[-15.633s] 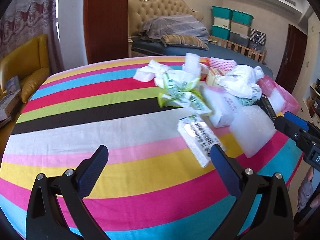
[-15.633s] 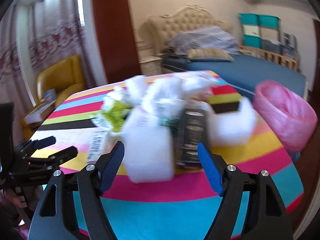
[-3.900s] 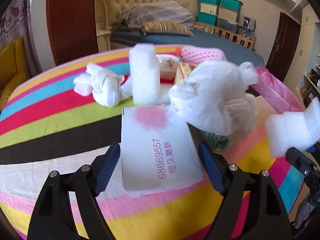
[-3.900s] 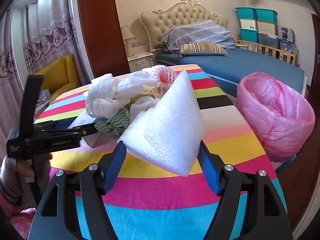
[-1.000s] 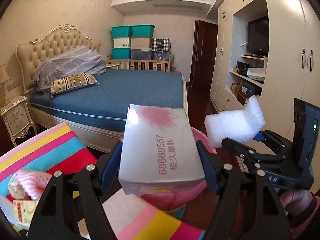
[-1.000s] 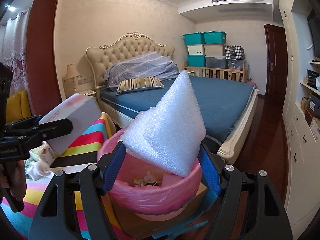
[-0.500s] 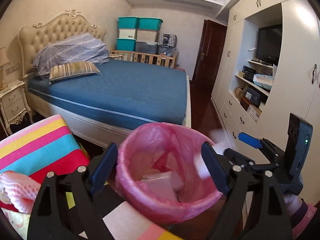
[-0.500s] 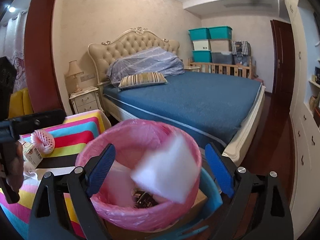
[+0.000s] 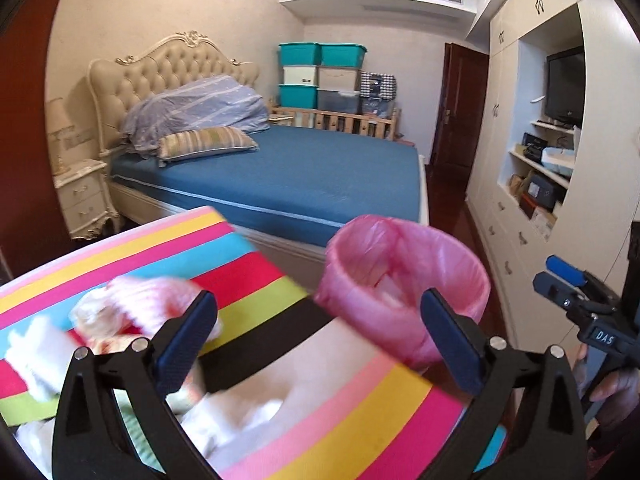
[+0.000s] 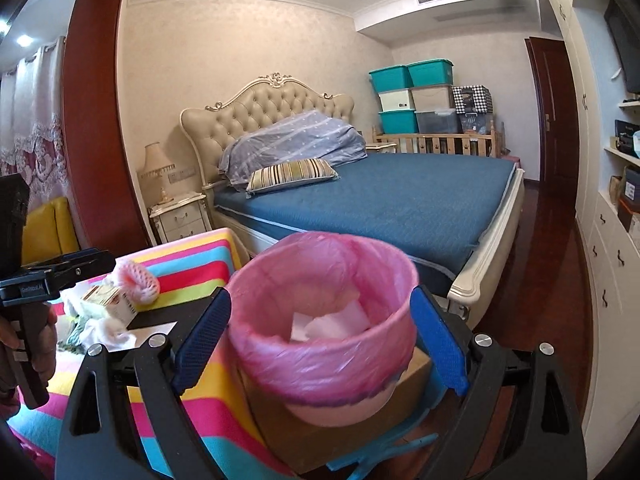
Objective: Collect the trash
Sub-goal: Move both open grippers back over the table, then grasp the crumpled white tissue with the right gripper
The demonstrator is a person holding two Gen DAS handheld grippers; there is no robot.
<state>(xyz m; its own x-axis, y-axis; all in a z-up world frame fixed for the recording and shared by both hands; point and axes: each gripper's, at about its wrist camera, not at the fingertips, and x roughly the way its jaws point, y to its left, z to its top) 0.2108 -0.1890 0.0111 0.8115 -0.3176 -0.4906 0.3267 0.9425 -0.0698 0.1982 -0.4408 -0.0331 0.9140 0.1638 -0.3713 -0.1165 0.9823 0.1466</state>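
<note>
Both claws, left claw (image 9: 318, 334) and right claw (image 10: 322, 330), gaping, empty, jaws just widened; pink-lined bin (image 10: 320, 354) ahead, tabletop (image 9: 340, 412) edge beneath.

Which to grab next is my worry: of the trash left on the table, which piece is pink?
The foam net beside the small carton: it is pink mesh, while the crumpled scraps nearer the camera are white or greenish.

"DAS" reads in white on the black body of the right gripper (image 9: 576, 300), seen from the left wrist; the left gripper (image 10: 60, 268) carries small white lettering on its black jaw bar in the right wrist view, too small to read; nothing else legible
</note>
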